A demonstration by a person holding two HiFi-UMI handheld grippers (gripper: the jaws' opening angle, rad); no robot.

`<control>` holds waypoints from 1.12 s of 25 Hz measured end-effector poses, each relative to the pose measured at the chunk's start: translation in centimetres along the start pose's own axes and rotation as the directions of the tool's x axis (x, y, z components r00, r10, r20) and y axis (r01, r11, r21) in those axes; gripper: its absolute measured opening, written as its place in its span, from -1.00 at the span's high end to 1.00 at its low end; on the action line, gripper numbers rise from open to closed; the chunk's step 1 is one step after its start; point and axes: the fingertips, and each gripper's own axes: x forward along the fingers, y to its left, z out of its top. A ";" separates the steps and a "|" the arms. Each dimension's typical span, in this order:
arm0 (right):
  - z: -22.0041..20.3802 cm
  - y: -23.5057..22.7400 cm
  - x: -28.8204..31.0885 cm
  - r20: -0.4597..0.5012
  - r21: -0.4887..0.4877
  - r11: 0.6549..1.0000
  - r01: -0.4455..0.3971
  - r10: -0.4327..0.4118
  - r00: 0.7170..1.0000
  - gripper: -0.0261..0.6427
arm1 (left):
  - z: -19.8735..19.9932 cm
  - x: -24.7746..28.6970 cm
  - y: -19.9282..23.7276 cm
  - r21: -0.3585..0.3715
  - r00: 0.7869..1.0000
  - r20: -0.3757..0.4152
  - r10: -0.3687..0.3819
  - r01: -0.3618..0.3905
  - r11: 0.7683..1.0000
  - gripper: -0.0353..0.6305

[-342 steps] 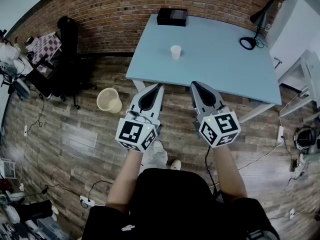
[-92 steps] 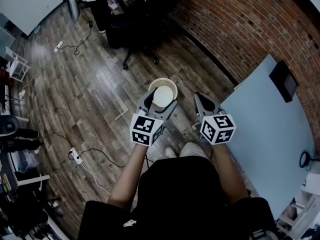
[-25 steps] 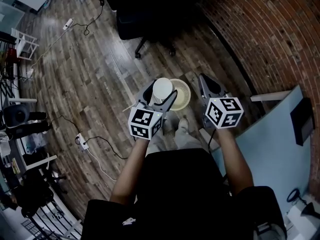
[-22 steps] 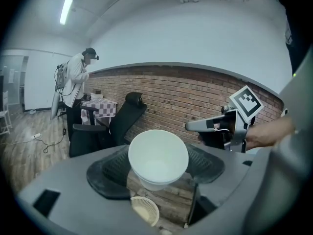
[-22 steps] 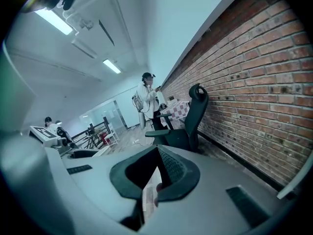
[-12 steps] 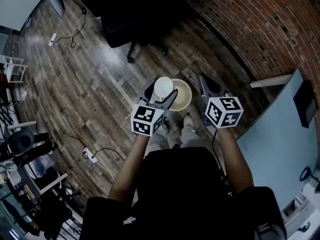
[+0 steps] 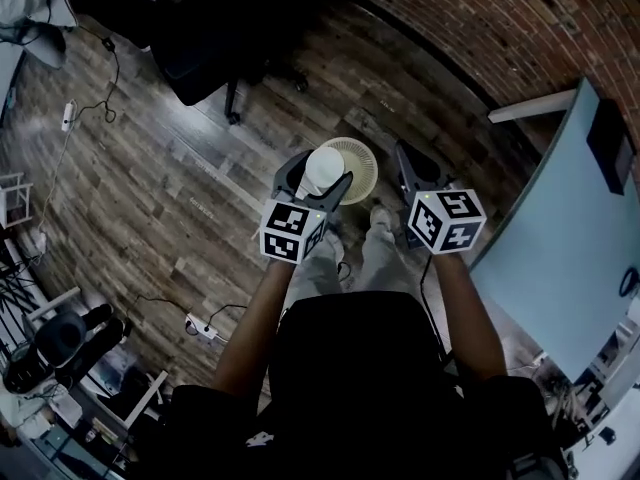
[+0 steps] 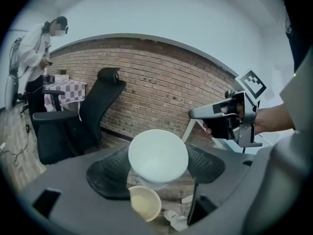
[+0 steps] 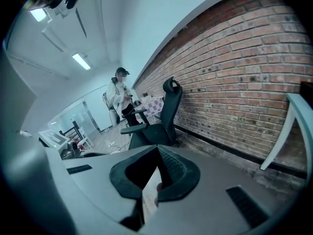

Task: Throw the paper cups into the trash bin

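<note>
In the head view my left gripper (image 7: 318,174) is shut on a white paper cup (image 7: 323,167), held upright above the left rim of the cream wicker trash bin (image 7: 362,164) on the floor. The left gripper view shows the cup (image 8: 158,155) pinched between the black pads (image 8: 105,176), its open mouth facing the camera. The trash bin (image 8: 145,203) lies below and just past it. My right gripper (image 7: 413,165) hovers to the right of the bin, jaws together with nothing in them; the right gripper (image 8: 215,112) also shows in the left gripper view.
A black office chair (image 7: 200,38) stands up-left of the bin, and a light-blue table (image 7: 585,198) sits at the right by the brick wall (image 7: 480,18). My shoes (image 7: 381,219) stand just behind the bin. A person (image 9: 120,98) stands beyond the chair (image 9: 165,115).
The head view has swung, so the floor and table have shifted in frame. The left gripper keeps its grip on the cup beside the bin's left rim. The right gripper is unchanged.
</note>
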 end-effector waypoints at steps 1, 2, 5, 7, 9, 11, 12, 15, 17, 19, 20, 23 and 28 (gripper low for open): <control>-0.4 -0.3 0.1 -0.003 0.008 1.000 0.014 -0.014 1.000 0.92 | -0.3 0.4 0.0 0.005 1.000 -0.009 -0.015 0.015 1.000 -0.16; -0.8 -0.6 0.1 -0.006 0.014 1.000 0.028 -0.028 1.000 0.92 | -0.7 0.7 0.0 0.010 0.999 -0.018 -0.028 0.028 1.000 -0.16; -2.0 -1.3 0.4 -0.014 0.029 0.997 0.067 -0.066 0.998 0.91 | -2.0 1.7 0.3 0.020 0.998 -0.038 -0.051 0.051 0.998 -0.16; -2.6 -1.9 0.9 -0.018 0.038 0.996 0.082 -0.081 0.997 0.91 | -2.8 2.5 0.7 0.020 0.997 -0.050 -0.054 0.055 0.998 -0.16; -3.4 -2.8 1.3 -0.026 0.052 0.995 0.090 -0.088 0.996 0.91 | -3.6 3.6 1.0 0.018 0.996 -0.063 -0.056 0.057 0.998 -0.16; -4.1 -4.0 1.8 -0.034 0.069 0.993 0.098 -0.096 0.995 0.91 | -4.3 5.0 1.0 0.024 0.995 -0.075 -0.060 0.062 0.998 -0.16; -4.6 -4.6 1.9 -0.039 0.076 0.992 0.103 -0.100 0.994 0.91 | -4.8 5.8 0.9 0.029 0.995 -0.082 -0.064 0.066 0.997 -0.16; -6.6 -6.0 2.6 -0.066 0.081 0.991 0.110 -0.105 0.992 0.92 | -6.5 7.7 0.7 0.035 0.992 -0.103 -0.068 0.072 0.997 -0.16; -8.1 -6.9 3.3 -0.086 0.082 0.991 0.106 -0.099 0.991 0.91 | -8.0 8.8 0.6 0.032 0.990 -0.123 -0.064 0.068 0.997 -0.16; -9.4 -7.9 4.1 -0.102 0.090 0.990 0.104 -0.095 0.990 0.91 | -9.5 9.8 0.7 0.026 0.988 -0.142 -0.060 0.064 0.998 -0.16; -10.1 -8.5 4.6 -0.107 0.094 0.990 0.106 -0.096 0.990 0.91 | -10.3 10.3 0.8 0.022 0.987 -0.149 -0.057 0.061 0.998 -0.16; -12.4 -9.8 5.8 -0.126 0.109 0.985 0.132 -0.118 0.985 0.92 | -13.2 11.1 1.3 0.003 0.983 -0.177 -0.045 0.047 0.999 -0.16; -16.9 -11.4 6.1 -0.153 0.131 0.981 0.146 -0.125 0.980 0.92 | -18.4 13.0 1.1 0.013 0.972 -0.233 -0.033 0.037 0.999 -0.16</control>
